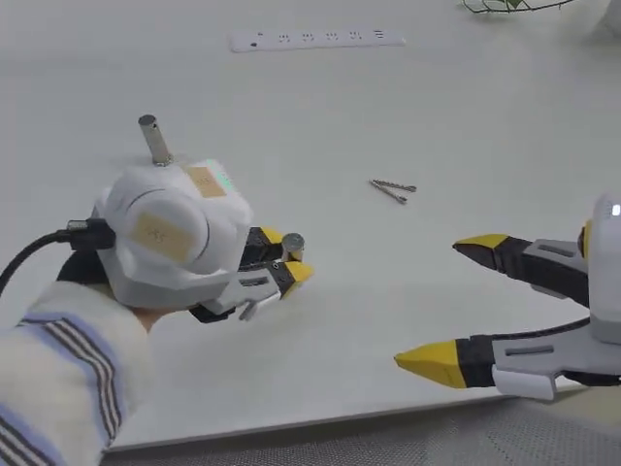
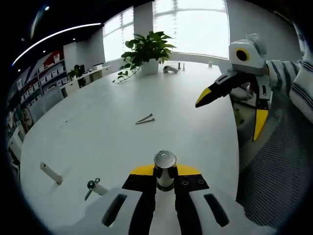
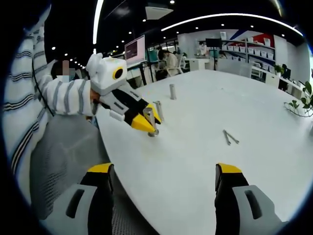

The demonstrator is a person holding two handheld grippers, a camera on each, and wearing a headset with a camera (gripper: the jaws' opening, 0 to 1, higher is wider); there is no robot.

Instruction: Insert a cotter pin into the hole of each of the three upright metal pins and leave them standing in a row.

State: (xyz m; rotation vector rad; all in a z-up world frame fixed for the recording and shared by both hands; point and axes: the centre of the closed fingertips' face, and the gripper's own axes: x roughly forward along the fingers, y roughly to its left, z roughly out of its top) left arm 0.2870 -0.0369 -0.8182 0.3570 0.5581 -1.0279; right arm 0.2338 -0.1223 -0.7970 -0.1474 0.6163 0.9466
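Observation:
My left gripper (image 1: 289, 256) is shut on a short upright metal pin (image 1: 292, 243), whose foot rests on the white table (image 1: 320, 320). In the left gripper view that pin (image 2: 165, 160) stands between the yellow-tipped jaws. A second metal pin (image 1: 150, 138) stands upright behind the left gripper, and the right gripper view shows a third pin (image 3: 159, 109) just behind the held one. Two cotter pins (image 1: 393, 189) lie loose on the table, mid-right. My right gripper (image 1: 446, 301) hovers open near the table's front edge, holding nothing.
A white power strip (image 1: 315, 39) lies at the far side of the table. A potted plant (image 2: 146, 49) stands at one end. The table's front edge (image 1: 320, 419) runs just below both grippers. A person's striped sleeve (image 1: 68, 379) holds the left gripper.

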